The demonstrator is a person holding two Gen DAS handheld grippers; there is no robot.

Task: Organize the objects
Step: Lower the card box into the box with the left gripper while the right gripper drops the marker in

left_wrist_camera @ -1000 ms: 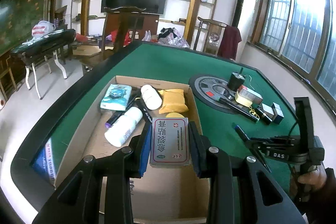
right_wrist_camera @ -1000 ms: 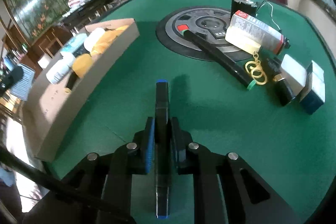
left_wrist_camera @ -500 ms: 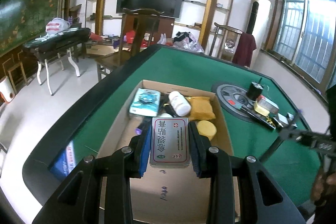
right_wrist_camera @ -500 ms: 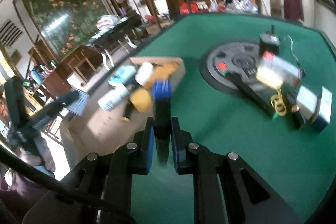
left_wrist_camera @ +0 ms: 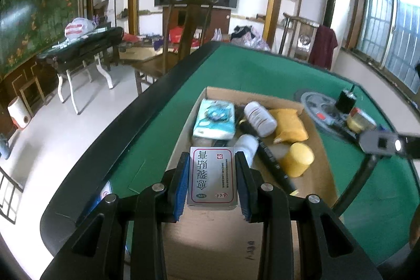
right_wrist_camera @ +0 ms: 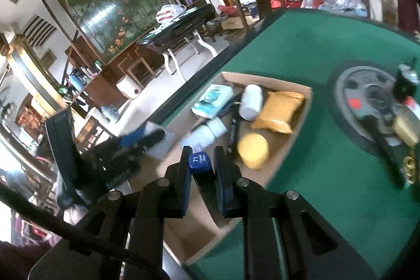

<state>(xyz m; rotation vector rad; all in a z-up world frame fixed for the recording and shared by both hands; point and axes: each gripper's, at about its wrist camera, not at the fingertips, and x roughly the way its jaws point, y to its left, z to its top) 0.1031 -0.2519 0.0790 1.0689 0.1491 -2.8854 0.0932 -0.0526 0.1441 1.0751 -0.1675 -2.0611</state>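
A silver medicine box (left_wrist_camera: 212,177) with a red border sits between the pads of my left gripper (left_wrist_camera: 212,159), which is shut on it above the near part of an open cardboard box (left_wrist_camera: 215,240). My right gripper (right_wrist_camera: 202,151) is shut on a black marker with a blue cap (right_wrist_camera: 200,162), held over the same cardboard box (right_wrist_camera: 265,79). Inside lie a tissue pack (left_wrist_camera: 215,120), two white bottles (left_wrist_camera: 260,118), a yellow pouch (left_wrist_camera: 290,125), a yellow round lid (left_wrist_camera: 298,159) and a black pen (left_wrist_camera: 275,167). The left gripper's body (right_wrist_camera: 118,148) shows blurred in the right wrist view.
The box rests on a green felt table (left_wrist_camera: 262,70) with a black rim. A round grey disc (right_wrist_camera: 367,96) at the table's centre carries a black cylinder (left_wrist_camera: 346,99), a long black stick and small boxes. A wooden chair (left_wrist_camera: 189,25) stands behind the table.
My right gripper lifted the marker off the felt and swung it left over the cardboard box. My left gripper carried the medicine box a little back and left over the box.
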